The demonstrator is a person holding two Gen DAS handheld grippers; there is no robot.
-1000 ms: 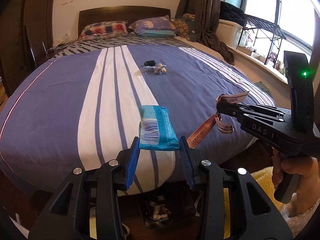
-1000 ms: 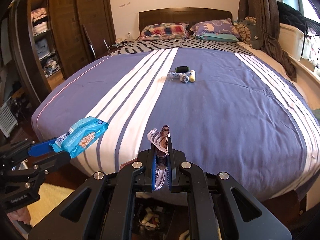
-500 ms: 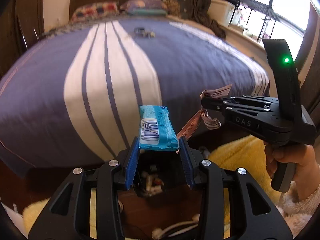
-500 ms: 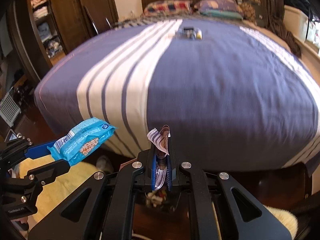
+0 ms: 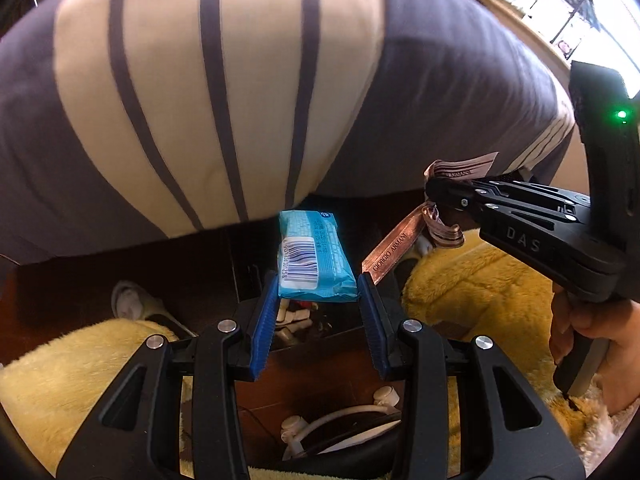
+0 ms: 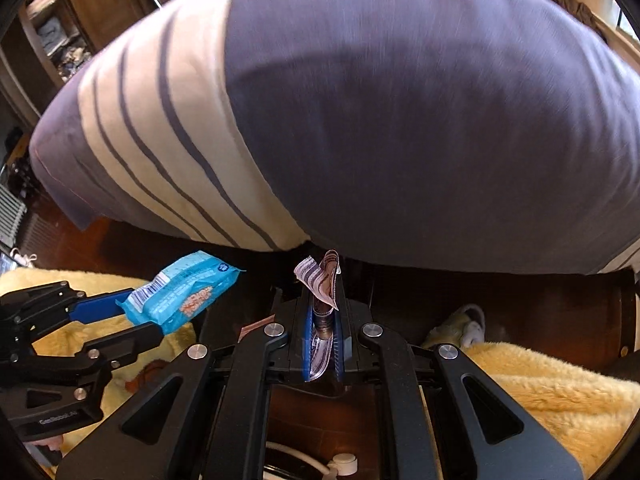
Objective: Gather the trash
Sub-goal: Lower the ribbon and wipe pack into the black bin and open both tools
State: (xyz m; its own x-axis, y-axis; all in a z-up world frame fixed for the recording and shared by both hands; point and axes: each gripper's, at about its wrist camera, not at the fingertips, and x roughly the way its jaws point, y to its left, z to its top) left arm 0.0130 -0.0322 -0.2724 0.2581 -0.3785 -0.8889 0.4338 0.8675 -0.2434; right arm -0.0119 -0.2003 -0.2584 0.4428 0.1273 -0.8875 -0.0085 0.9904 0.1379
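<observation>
My left gripper (image 5: 317, 286) is shut on a blue tissue packet (image 5: 314, 256) with a barcode, held over a dark open bin (image 5: 304, 320) on the floor at the foot of the bed. The packet also shows in the right wrist view (image 6: 182, 294). My right gripper (image 6: 323, 308) is shut on a crumpled brown printed ribbon (image 6: 322, 280). In the left wrist view the ribbon (image 5: 394, 254) hangs from the right gripper (image 5: 434, 192), just right of the packet and above the bin.
The bed with a purple and cream striped cover (image 5: 240, 100) fills the upper half of both views. Yellow fluffy rugs (image 5: 480, 292) (image 6: 552, 376) lie on the dark floor on both sides. A slipper (image 5: 130, 304) and white cables (image 5: 340, 420) lie on the floor.
Both grippers have tilted down and drawn back from the bed top to the floor at its foot. The packet and the ribbon stay held. The items on the bed have left view.
</observation>
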